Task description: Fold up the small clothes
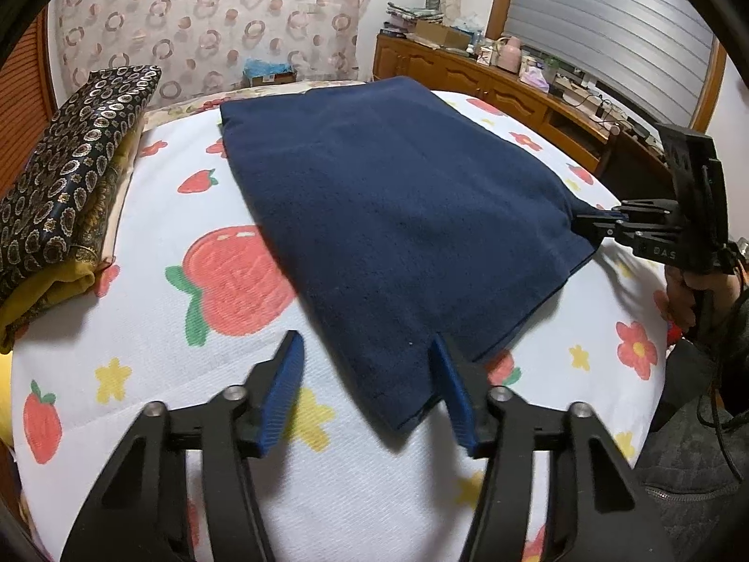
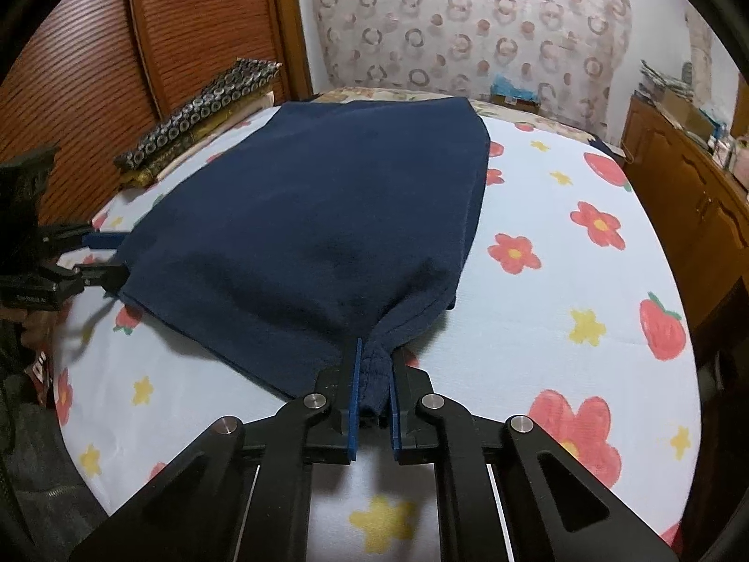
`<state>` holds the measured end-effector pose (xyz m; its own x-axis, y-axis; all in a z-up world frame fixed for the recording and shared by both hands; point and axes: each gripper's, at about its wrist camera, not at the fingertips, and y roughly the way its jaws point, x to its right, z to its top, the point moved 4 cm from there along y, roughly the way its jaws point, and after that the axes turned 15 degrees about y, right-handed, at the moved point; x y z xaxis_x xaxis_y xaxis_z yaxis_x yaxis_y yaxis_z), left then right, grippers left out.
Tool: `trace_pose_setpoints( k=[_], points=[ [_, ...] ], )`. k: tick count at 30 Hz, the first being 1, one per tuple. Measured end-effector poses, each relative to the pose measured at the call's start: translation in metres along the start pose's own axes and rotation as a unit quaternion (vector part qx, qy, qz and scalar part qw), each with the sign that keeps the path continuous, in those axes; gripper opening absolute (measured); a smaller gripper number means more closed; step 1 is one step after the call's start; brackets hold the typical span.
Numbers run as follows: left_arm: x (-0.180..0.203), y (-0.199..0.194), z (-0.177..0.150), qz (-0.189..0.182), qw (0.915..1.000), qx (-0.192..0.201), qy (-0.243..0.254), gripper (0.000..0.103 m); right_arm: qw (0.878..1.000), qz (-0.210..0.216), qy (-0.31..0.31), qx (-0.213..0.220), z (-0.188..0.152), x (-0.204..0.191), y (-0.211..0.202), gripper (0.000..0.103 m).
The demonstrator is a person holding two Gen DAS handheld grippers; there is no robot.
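Left wrist view gives us the bed first, its white cover printed with strawberries and flowers. On it lies the navy cloth, spread flat across the middle of the bed and reaching from the far edge down toward us. Left of the cloth, well apart from it, we see a folded stack of patterned fabric at the bed's edge. Beyond the bed we see a curtain with rings, and along the right wall a wooden cabinet cluttered with boxes and small items.

We find the left hand-held gripper at the cloth's near corner. Its jaws stand apart: the corner lies between the blue pads, the right pad under the cloth's edge, while the left pad sits clear of the cloth over bare cover, so nothing is pinched there.

Right wrist view shows us the right hand-held gripper at the other near corner. Its jaws are clamped on the cloth, with a bunched fold of navy fabric squeezed between the two pads, and creases fan out from that point. In the left wrist view we also see a hand holding this gripper's handle.
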<state>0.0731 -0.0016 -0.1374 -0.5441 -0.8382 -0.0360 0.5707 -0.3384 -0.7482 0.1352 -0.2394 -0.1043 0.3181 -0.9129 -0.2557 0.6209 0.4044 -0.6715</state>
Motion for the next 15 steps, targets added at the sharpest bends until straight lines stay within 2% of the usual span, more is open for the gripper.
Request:
trace_pose_setpoints(
  k=[4,5,6,9,15],
  points=[
    [0.005,0.000,0.002,-0.021,0.9998,-0.001,0.008,0.024,1.000,0.014,0.014,0.019,0.000,0.001,-0.006,0.009],
    [0.005,-0.003,0.005,-0.022,0.9997,0.004,0.015,0.010,0.999,0.021,0.018,0.023,0.001,0.001,-0.009,0.009],
    [0.003,-0.007,0.009,-0.024,0.9995,0.012,0.017,0.007,0.999,0.029,0.020,0.028,0.003,0.001,-0.013,0.008],
    [-0.005,-0.022,0.029,-0.029,0.9986,0.042,0.017,0.005,0.998,0.045,0.017,0.042,0.013,-0.002,-0.023,0.008],
    [-0.030,-0.042,0.079,0.000,0.9948,0.101,0.013,0.005,0.993,0.078,0.019,0.087,0.056,-0.001,-0.042,0.008]
  ],
)
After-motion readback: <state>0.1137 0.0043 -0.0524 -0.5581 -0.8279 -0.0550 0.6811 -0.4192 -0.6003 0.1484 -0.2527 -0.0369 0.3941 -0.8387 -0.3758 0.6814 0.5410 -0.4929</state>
